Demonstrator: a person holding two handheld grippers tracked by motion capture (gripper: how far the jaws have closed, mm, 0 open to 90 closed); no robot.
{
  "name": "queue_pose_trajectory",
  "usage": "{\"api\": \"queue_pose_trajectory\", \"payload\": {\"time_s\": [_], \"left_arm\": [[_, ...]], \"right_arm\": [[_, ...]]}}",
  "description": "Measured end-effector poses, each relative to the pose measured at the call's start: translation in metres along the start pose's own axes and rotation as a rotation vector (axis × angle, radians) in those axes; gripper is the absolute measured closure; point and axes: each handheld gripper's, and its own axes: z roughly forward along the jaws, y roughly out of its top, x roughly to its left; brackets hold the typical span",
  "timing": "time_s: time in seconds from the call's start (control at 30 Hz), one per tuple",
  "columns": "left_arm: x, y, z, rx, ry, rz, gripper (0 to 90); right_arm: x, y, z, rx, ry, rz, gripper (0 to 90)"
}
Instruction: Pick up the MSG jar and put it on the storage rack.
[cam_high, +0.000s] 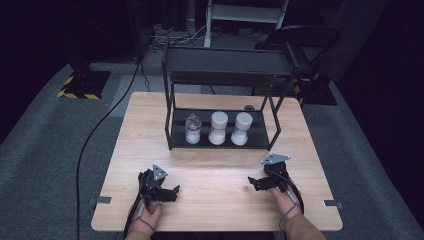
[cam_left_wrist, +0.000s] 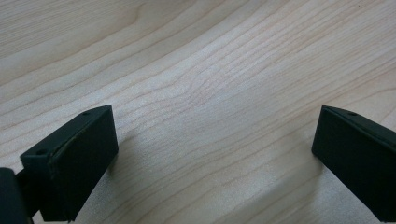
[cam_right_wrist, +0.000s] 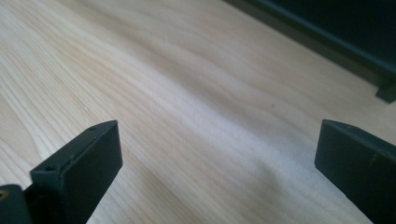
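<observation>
Both grippers, left gripper (cam_high: 172, 192) and right gripper (cam_high: 252, 183), jaws wide, empty, on table (cam_high: 215, 170); rack (cam_high: 220, 135) holds three jars (cam_high: 218, 128) of white powder.

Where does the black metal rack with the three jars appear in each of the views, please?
High view: the black rack stands at the far middle of the table, jars on its lower shelf.
Left gripper view: not in it.
Right gripper view: its base bar crosses the top right corner.
Shared landmark: the light wood tabletop.
</observation>
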Motion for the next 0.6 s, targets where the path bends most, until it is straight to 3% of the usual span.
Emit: {"api": "queue_pose_trajectory", "payload": {"time_s": [0.17,0.3,0.6], "left_arm": [[0.0,0.0,0.0,-0.001,0.0,0.001,0.0],[0.0,0.0,0.0,-0.001,0.0,0.001,0.0],[0.0,0.0,0.0,-0.001,0.0,0.001,0.0]], "right_arm": [[0.002,-0.01,0.007,0.023,0.001,0.0,0.0],[-0.001,-0.032,0.01,-0.061,0.019,0.037,0.0],[-0.001,-0.034,0.01,-0.066,0.018,0.037,0.0]]}}
